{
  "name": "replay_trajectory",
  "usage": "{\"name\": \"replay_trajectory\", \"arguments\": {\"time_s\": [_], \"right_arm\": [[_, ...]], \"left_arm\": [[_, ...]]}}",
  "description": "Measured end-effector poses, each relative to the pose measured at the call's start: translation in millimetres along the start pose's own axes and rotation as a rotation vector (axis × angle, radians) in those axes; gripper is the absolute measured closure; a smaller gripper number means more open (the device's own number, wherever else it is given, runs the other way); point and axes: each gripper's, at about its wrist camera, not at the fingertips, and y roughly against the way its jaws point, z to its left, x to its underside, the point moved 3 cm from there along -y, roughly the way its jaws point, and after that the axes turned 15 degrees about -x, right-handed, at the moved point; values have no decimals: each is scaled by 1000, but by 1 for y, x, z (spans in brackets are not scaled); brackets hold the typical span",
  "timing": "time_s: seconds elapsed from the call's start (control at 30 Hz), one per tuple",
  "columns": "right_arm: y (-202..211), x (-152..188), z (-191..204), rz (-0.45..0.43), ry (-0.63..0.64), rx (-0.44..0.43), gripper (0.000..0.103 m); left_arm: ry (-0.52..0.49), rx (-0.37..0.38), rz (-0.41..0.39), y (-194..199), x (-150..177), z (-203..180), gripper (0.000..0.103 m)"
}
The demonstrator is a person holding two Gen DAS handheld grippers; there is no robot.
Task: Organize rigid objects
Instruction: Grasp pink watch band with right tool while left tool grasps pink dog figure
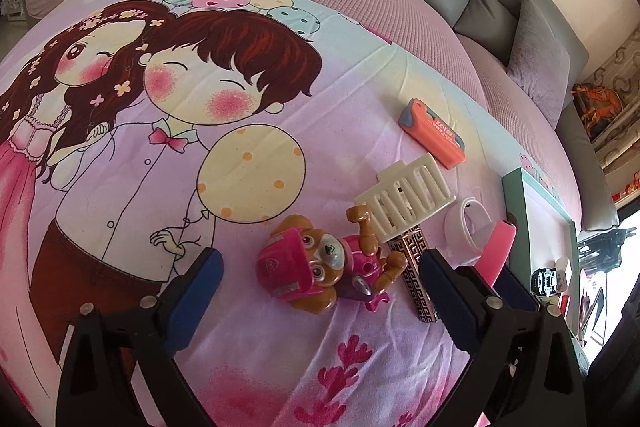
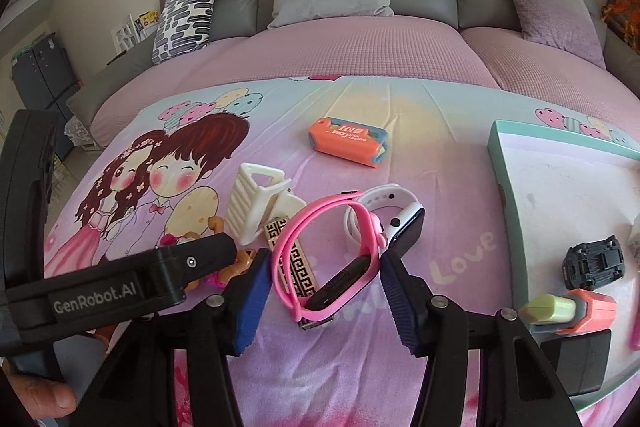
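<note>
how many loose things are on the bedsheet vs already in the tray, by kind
On the sheet:
watches: 2, pink watch and white watch
toy figures: 1, pup figure
white racks: 1, white rack
patterned bars: 1, patterned bar
orange cases: 1, orange case
In the tray:
toy cars: 1, black car
highlighters: 1, highlighter
Total: 8

Both grippers [image 2: 320, 303] — black frames, silver screws, ribbed blue pads [image 2: 250, 301] — one arm stamped "GenRobot.AI" in white.

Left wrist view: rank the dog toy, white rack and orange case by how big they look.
1. dog toy, clearly largest, though nearest the camera, which inflates it.
2. white rack.
3. orange case, smallest but farthest, so its true size against the rack is unsure.
</note>
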Motion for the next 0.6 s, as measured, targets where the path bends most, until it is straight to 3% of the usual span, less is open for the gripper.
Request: {"name": "replay_trajectory", "arguments": {"time_s": [0.17, 0.27, 0.6], "right_arm": [[2, 0, -5, 7, -10, 16, 45], [4, 0, -6, 7, -8, 20, 45], [11, -1, -14, -8, -24, 31, 45]], "left_arm": [[-17, 16, 3, -1, 1, -6, 20], [-17, 13, 1, -2, 1, -8, 40], [-13, 34, -20, 3, 0, -7, 41]]}}
